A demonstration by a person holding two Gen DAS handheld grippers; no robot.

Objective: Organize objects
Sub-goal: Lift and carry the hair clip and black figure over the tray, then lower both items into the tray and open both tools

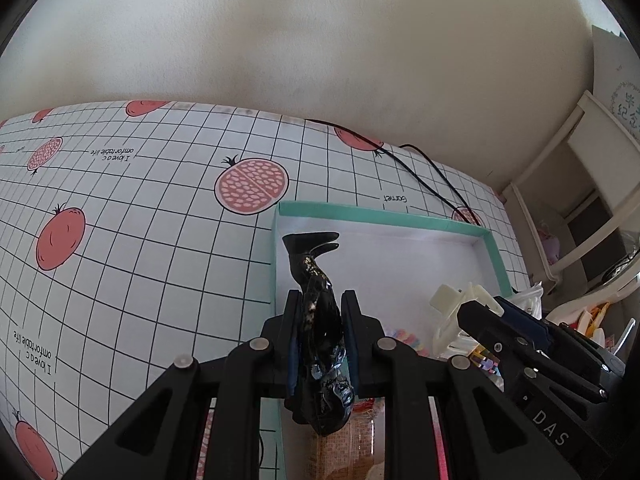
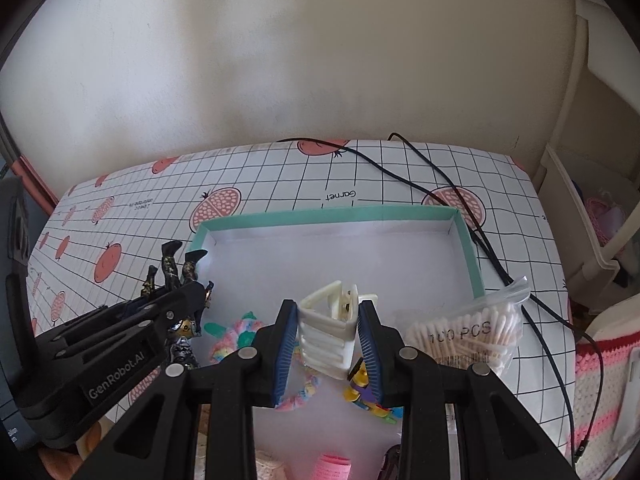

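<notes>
My left gripper [image 1: 320, 312] is shut on a black figurine [image 1: 318, 320] with gold flecks, held legs-forward over the left wall of a teal-rimmed white box [image 1: 384, 218]. In the right wrist view the left gripper [image 2: 188, 292] and the figurine [image 2: 176, 268] show at the left. My right gripper [image 2: 328, 320] is shut on a cream hair claw clip [image 2: 330, 332], above the near part of the box [image 2: 328, 214]. The right gripper [image 1: 480, 308] with the clip [image 1: 452, 300] also shows in the left wrist view.
Inside the box lie a pastel scrunchie [image 2: 236, 336] and a small colourful toy [image 2: 368, 396]. A bag of cotton swabs [image 2: 468, 340] leans on the box's right side. A black cable [image 2: 460, 208] runs across the pomegranate-print tablecloth [image 2: 132, 208]. A white shelf [image 2: 580, 200] stands at the right.
</notes>
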